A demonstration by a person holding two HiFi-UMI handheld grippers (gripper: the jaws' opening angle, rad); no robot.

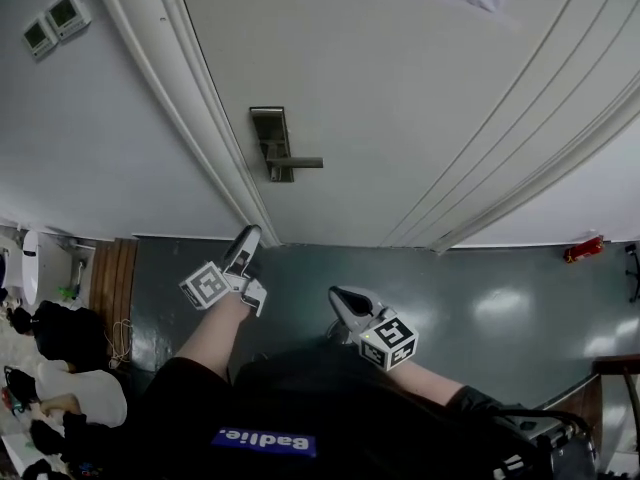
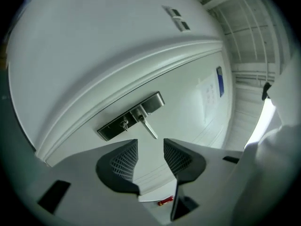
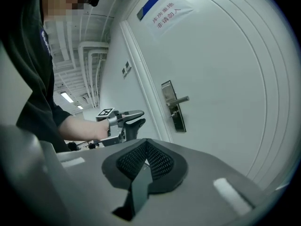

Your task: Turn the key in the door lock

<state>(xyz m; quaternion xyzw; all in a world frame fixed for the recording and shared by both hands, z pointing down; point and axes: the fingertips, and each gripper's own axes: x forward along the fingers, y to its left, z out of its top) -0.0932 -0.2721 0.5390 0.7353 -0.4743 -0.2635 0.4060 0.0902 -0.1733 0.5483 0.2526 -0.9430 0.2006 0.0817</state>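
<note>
Left hand-held gripper gapes before key jutting outward from lock.

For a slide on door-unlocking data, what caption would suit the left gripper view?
Open, empty left hand-held gripper facing the lock plate, its key seated beside the lever handle.

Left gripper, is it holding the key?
No, the left gripper has its jaws apart with nothing between them, and the key sits in the lock, away from it.

A paper sign on the door, high above the right tongs, bears red Chinese print, seemingly 库房重地 非请勿入.
</note>
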